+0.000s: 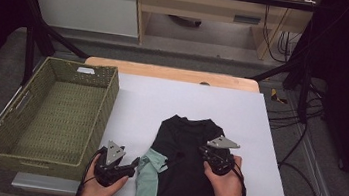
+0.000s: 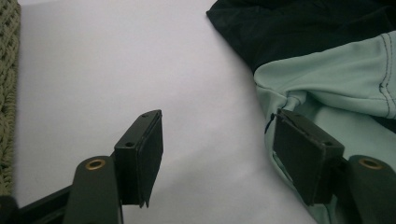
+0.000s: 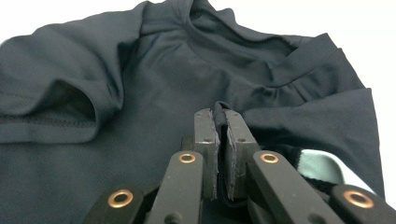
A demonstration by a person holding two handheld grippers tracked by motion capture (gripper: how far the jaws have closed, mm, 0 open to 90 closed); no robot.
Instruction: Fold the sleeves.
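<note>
I see a black shirt [image 1: 187,165] lying flat on the white surface [image 1: 146,104], collar toward the far edge, hem running off the near edge. Along its left side a pale green part of the garment [image 1: 148,178] shows, folded over beside the black fabric.

My right gripper [image 1: 204,152] sits over the middle of the shirt, held in the right hand [image 1: 225,182]. In the right gripper view its jaws are pressed together with a thin fold of the black cloth [image 3: 222,109] pinched between the pads. So: clamped on the shirt. The fold stands up slightly above the pads; the rest of the shirt spreads out beyond, one sleeve [image 3: 51,112] to the left of that view, the neckline [image 3: 233,32] farther off.

My left gripper [image 1: 135,162] rests low at the near left of the shirt, in the left hand [image 1: 95,191]. In the left gripper view the jaws stand well apart with bare white surface between them. One pad [image 2: 299,154] lies just at the edge of the pale green fabric [image 2: 327,79]; I cannot tell whether it touches. Nothing is gripped.

A woven green basket [image 1: 54,113] stands on the left, partly off the white surface, well apart from the shirt. Its inside [image 1: 57,114] holds nothing I can make out.
</note>
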